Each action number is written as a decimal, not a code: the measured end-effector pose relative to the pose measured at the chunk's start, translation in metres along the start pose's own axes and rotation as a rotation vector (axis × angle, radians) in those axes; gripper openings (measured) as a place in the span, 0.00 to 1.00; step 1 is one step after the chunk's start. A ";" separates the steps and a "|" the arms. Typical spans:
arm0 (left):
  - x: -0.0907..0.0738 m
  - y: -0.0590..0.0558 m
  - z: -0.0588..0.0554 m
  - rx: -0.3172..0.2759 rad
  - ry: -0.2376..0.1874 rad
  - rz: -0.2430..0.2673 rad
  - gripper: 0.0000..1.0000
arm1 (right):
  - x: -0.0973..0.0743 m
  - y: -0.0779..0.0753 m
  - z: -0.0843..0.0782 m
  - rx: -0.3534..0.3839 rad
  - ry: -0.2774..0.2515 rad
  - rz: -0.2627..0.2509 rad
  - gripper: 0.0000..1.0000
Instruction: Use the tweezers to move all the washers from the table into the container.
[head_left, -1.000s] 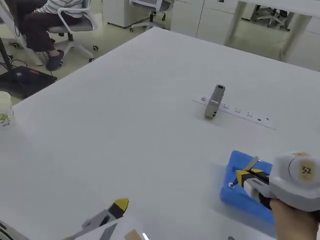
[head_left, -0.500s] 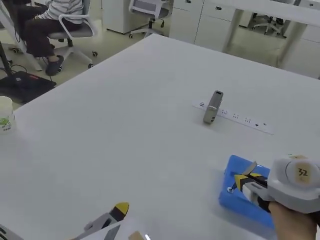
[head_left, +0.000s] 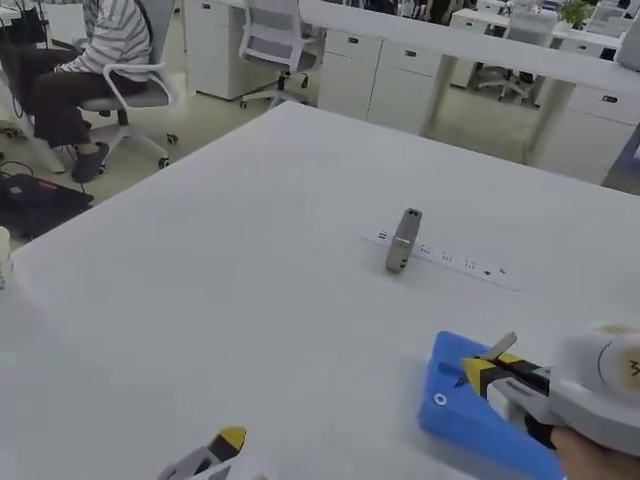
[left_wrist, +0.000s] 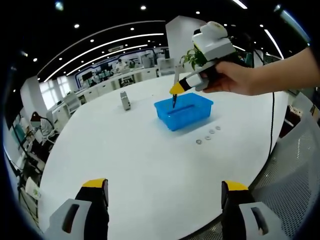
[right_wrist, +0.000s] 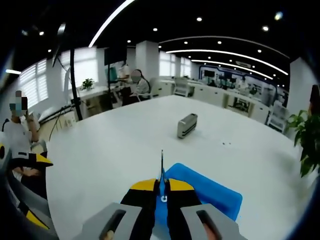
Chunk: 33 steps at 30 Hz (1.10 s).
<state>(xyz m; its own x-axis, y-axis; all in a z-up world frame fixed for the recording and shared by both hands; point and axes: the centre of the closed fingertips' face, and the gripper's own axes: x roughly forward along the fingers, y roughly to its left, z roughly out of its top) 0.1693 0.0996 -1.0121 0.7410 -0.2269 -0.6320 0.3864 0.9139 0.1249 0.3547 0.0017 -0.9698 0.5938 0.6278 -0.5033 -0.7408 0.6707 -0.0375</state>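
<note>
My right gripper is shut on thin tweezers, held by a hand over the blue container. In the left gripper view it hangs above the container with the tweezers' tip pointing down into it. One washer lies in the container just off the tip. Several washers lie in a row on the table beside the container. My left gripper is open, low and far from the container.
A grey block stands mid-table by a flush socket strip. A person sits on a chair beyond the table's far left edge. Wide bare tabletop lies between the grippers.
The head camera has tilted, shifting the scene. The washer that sat at the tweezers' tip now lies a little apart from it in the container. The left gripper has stayed low.
</note>
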 end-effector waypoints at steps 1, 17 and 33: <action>0.000 0.000 0.000 -0.003 0.002 -0.001 0.96 | -0.004 0.001 0.001 -0.004 -0.003 0.001 0.03; 0.000 0.001 0.000 -0.007 0.001 0.003 0.95 | -0.039 0.042 -0.041 0.055 0.034 0.072 0.03; 0.001 0.001 -0.001 -0.005 0.005 0.002 0.95 | -0.037 0.053 -0.076 0.098 0.099 0.073 0.03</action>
<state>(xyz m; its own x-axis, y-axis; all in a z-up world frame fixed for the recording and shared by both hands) 0.1696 0.1007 -1.0134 0.7393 -0.2230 -0.6354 0.3815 0.9162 0.1223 0.2700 -0.0162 -1.0185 0.5021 0.6373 -0.5846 -0.7435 0.6634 0.0845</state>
